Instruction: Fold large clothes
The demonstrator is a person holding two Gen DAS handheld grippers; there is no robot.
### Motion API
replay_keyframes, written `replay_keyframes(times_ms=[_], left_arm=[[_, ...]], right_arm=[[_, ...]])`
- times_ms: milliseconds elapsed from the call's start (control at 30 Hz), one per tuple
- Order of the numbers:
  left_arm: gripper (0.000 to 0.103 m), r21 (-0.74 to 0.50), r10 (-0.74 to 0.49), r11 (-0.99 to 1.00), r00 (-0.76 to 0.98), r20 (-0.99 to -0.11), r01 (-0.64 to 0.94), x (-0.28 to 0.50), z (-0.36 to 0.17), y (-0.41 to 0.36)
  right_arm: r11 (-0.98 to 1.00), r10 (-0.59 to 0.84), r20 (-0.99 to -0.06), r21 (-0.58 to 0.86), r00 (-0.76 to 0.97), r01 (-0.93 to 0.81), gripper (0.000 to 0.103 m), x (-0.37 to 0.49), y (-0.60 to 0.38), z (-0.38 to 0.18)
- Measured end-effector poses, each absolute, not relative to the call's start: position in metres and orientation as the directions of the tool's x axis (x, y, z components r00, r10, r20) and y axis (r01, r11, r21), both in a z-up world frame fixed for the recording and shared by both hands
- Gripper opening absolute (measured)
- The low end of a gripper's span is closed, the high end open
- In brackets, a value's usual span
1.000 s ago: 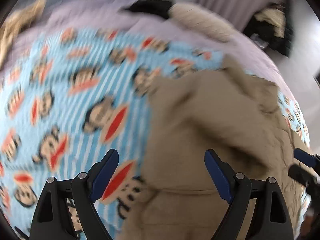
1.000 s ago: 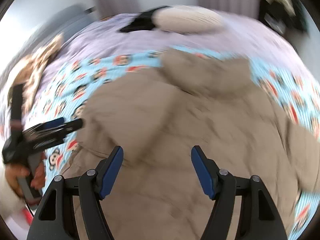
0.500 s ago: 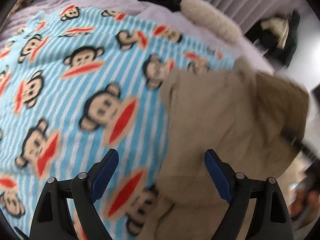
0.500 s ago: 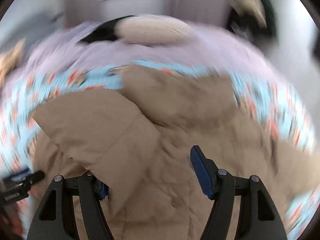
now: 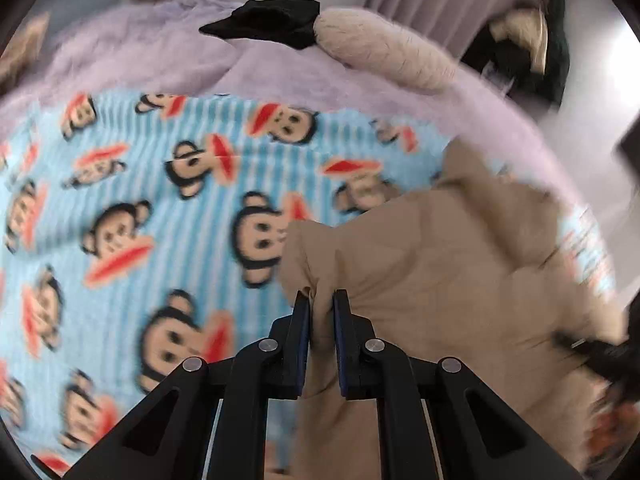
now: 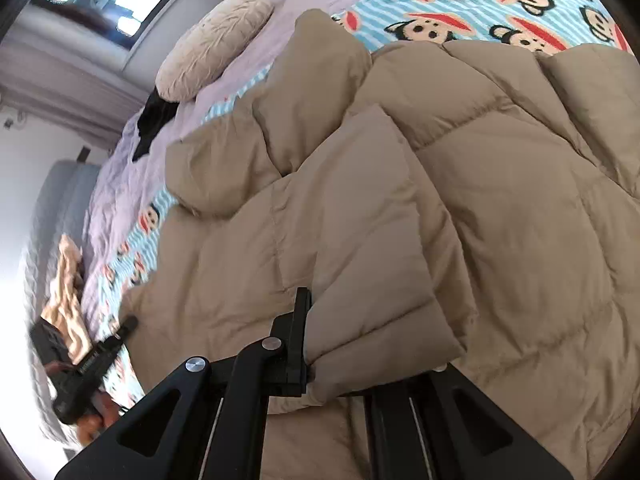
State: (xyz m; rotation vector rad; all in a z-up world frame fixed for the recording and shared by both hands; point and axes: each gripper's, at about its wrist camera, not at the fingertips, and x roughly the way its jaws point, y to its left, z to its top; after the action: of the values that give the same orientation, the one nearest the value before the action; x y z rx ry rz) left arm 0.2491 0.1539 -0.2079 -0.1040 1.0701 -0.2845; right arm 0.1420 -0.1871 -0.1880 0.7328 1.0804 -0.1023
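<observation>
Tan puffer jacket (image 6: 460, 208) spread on a monkey-print blanket (image 5: 132, 208) covering the bed. Left gripper (image 5: 321, 300) pinches the jacket's edge; right gripper (image 6: 320, 320) is clamped on a folded sleeve.

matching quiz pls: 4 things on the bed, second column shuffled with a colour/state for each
Things:
1. puffer jacket
2. blanket
3. pillow
4. left tongs

Colour or state:
A. cream, fuzzy, at the far end of the bed
B. shut on a pinch of tan fabric
C. tan, quilted, spread over the bed
D. light blue stripes with monkey faces

Pairs: 1-C, 2-D, 3-A, 4-B
</observation>
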Motion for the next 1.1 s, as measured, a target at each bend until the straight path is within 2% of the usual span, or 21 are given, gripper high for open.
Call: replay_keyframes(times_ms=[100, 200, 300, 333, 400, 433, 500, 533, 567, 600, 700, 867, 933, 1100], left_arm=[[0.013, -0.183, -0.22, 0.975, 0.41, -0.885, 0.128, 0.262, -0.237, 0.162], [0.013, -0.163, -0.175, 0.984, 0.424, -0.888, 0.066, 0.256, -0.24, 0.168], [0.013, -0.082, -0.088, 0.996, 0.465, -0.881, 0.035, 0.248, -0.222, 0.177], [0.013, -0.081, -0.087, 0.996, 0.477, -0.874, 0.033, 0.243, -0.214, 0.184], [0.013, -0.128, -0.134, 0.991, 0.489, -0.862, 0.046, 0.231, -0.195, 0.199], [0.013, -0.141, -0.152, 0.988, 0.489, -0.859, 0.058, 0.225, -0.19, 0.202], [0.013, -0.162, -0.194, 0.981, 0.475, -0.859, 0.107, 0.21, -0.18, 0.204], [0.013, -0.17, -0.212, 0.977, 0.468, -0.858, 0.13, 0.203, -0.178, 0.199], [0.013, -0.182, -0.238, 0.97, 0.456, -0.858, 0.163, 0.196, -0.178, 0.19], [0.013, -0.188, -0.258, 0.962, 0.443, -0.859, 0.197, 0.19, -0.18, 0.181], [0.013, -0.151, -0.24, 0.959, 0.409, -0.88, 0.238, 0.182, -0.199, 0.153], [0.013, -0.12, -0.17, 0.981, 0.385, -0.907, 0.151, 0.182, -0.235, 0.141], [0.013, -0.117, -0.164, 0.983, 0.391, -0.906, 0.14, 0.183, -0.239, 0.143], [0.014, -0.047, -0.104, 0.987, 0.387, -0.916, 0.154, 0.184, -0.227, 0.137]], right_arm=[[0.749, 0.289, -0.837, 0.5, 0.464, 0.436, 0.006, 0.148, -0.189, -0.21], [0.743, 0.284, -0.838, 0.499, 0.465, 0.446, 0.006, 0.155, -0.187, -0.224], [0.749, 0.296, -0.848, 0.492, 0.44, 0.443, 0.021, 0.15, -0.191, -0.215], [0.769, 0.279, -0.862, 0.464, 0.422, 0.439, 0.031, 0.147, -0.193, -0.209], [0.806, 0.218, -0.886, 0.4, 0.409, 0.437, 0.043, 0.132, -0.201, -0.193], [0.817, 0.179, -0.894, 0.367, 0.411, 0.444, 0.043, 0.125, -0.205, -0.185], [0.832, 0.098, -0.898, 0.311, 0.429, 0.46, 0.041, 0.105, -0.215, -0.168], [0.832, 0.082, -0.894, 0.304, 0.439, 0.464, 0.025, 0.098, -0.219, -0.163], [0.835, 0.076, -0.887, 0.307, 0.456, 0.457, 0.018, 0.093, -0.222, -0.157], [0.842, 0.071, -0.881, 0.304, 0.468, 0.445, 0.015, 0.092, -0.222, -0.152], [0.876, 0.052, -0.862, 0.282, 0.505, 0.391, 0.015, 0.098, -0.215, -0.143], [0.899, 0.06, -0.885, 0.249, 0.462, 0.361, 0.015, 0.124, -0.203, -0.164], [0.893, 0.055, -0.926, 0.213, 0.374, 0.395, 0.015, 0.128, -0.205, -0.189], [0.86, 0.099, -0.916, 0.275, 0.388, 0.43, 0.013, 0.109, -0.219, -0.191]])
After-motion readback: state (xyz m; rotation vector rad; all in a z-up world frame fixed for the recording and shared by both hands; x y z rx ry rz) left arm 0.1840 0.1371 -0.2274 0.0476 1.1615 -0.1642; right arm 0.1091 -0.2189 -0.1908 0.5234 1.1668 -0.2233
